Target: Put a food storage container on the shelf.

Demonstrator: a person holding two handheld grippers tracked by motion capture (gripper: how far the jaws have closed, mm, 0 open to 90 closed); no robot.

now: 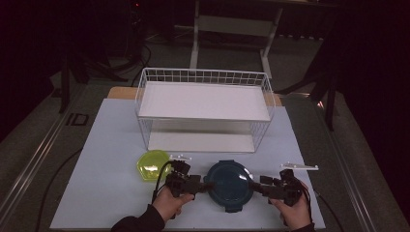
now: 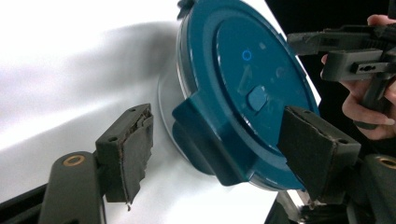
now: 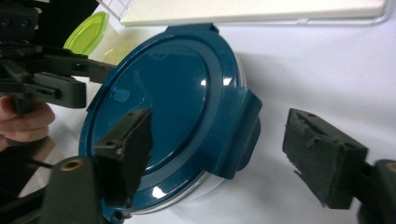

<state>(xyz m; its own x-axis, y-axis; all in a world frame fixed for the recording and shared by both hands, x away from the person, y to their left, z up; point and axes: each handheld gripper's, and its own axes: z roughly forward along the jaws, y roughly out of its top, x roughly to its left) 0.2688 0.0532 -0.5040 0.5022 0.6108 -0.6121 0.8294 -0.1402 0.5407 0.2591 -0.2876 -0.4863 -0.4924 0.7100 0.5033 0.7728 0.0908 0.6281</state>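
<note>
The high view takes in a wire shelf rack (image 1: 205, 107) and a lime-lidded container (image 1: 152, 164) beyond the left tongs (image 1: 205, 183). Between left and right tongs (image 1: 257, 183) on the surface (image 1: 106, 159) sits the round teal-lidded container (image 1: 229, 183). Each pair stands part open astride a lid latch, pads not touching.

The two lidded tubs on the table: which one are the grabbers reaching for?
The round container with the dark blue lid. Left gripper and right gripper flank its side clips, while the smaller green-lidded tub sits untouched to its left.

Left gripper (image 1: 202, 184): black body, dark worn pads, brass-ringed screw, black cable off at 10 o'clock.
Right gripper (image 1: 256, 185): black, grey plate at 1 o'clock.
Sleeve (image 1: 138, 222): dark.
</note>
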